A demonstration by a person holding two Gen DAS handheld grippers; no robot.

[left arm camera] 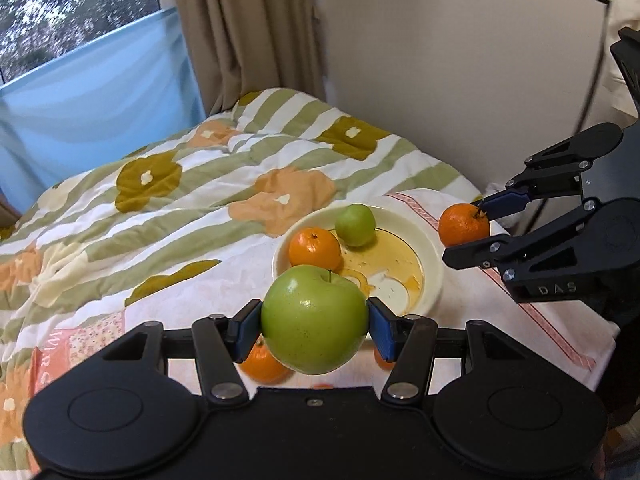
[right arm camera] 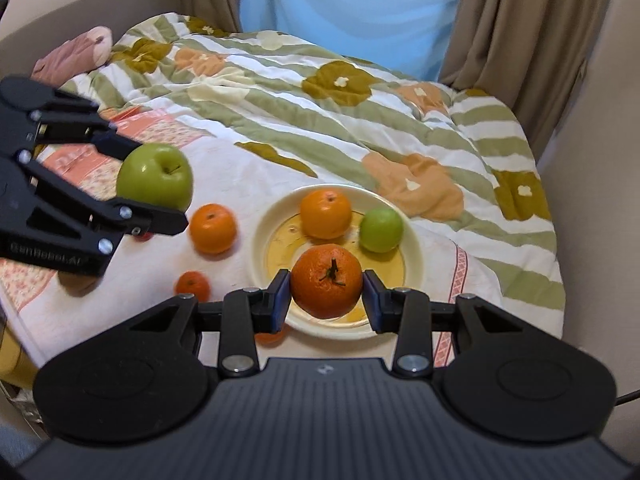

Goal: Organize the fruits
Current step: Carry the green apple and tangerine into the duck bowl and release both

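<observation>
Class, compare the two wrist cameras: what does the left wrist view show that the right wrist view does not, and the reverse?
Only the left: trees through a window.
Only the right: a pink pillow and a small orange lying on the cloth.
Both: the plate, the left gripper shut on a green apple, the right gripper shut on an orange.
</observation>
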